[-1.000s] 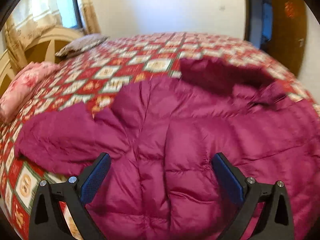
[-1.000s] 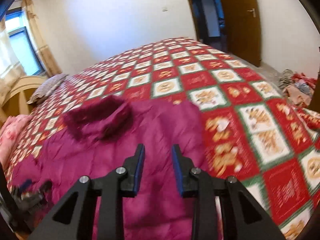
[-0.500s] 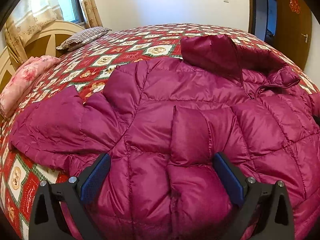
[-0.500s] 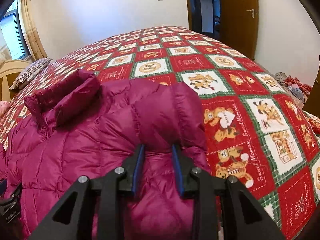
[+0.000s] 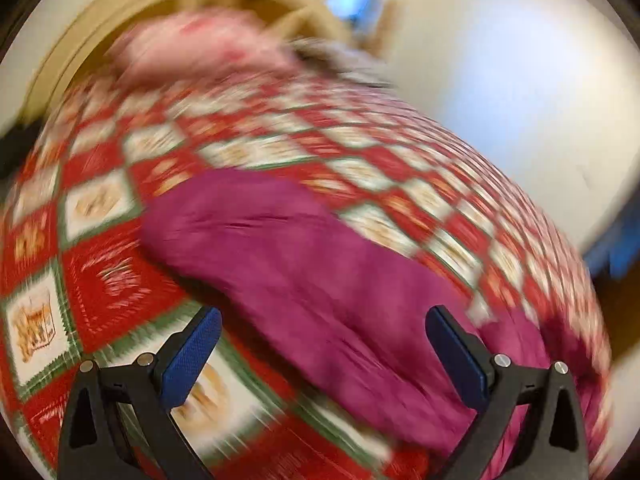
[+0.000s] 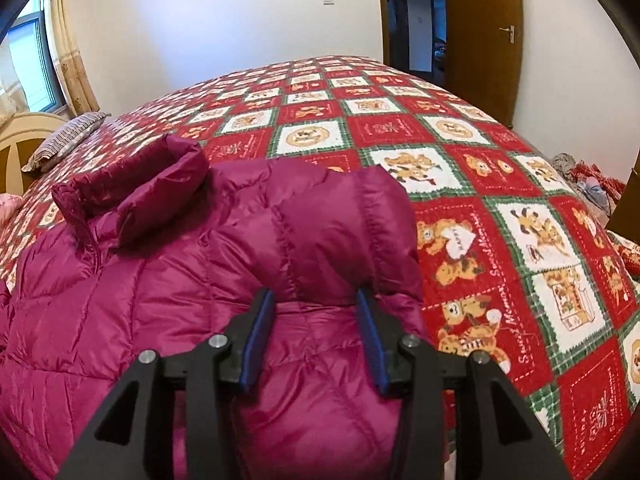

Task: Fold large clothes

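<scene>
One magenta puffer jacket (image 6: pixel 168 288) lies spread on the red checked quilt (image 6: pixel 500 184). Left gripper (image 5: pixel 320 320) hovers wide open over its blurred sleeve (image 5: pixel 280 248), holding nothing. Right gripper (image 6: pixel 316 304) straddles a folded jacket ridge, jaws opening, its pads (image 6: pixel 370 324) at the fabric's sides.

A padded jacket (image 6: pixel 168 280) lies spread on a quilt-covered bed (image 6: pixel 480 184) — collar (image 6: pixel 132 196) toward the far left, a pillow (image 6: pixel 64 140) beyond it, a door (image 6: pixel 480 40) behind the bed.
</scene>
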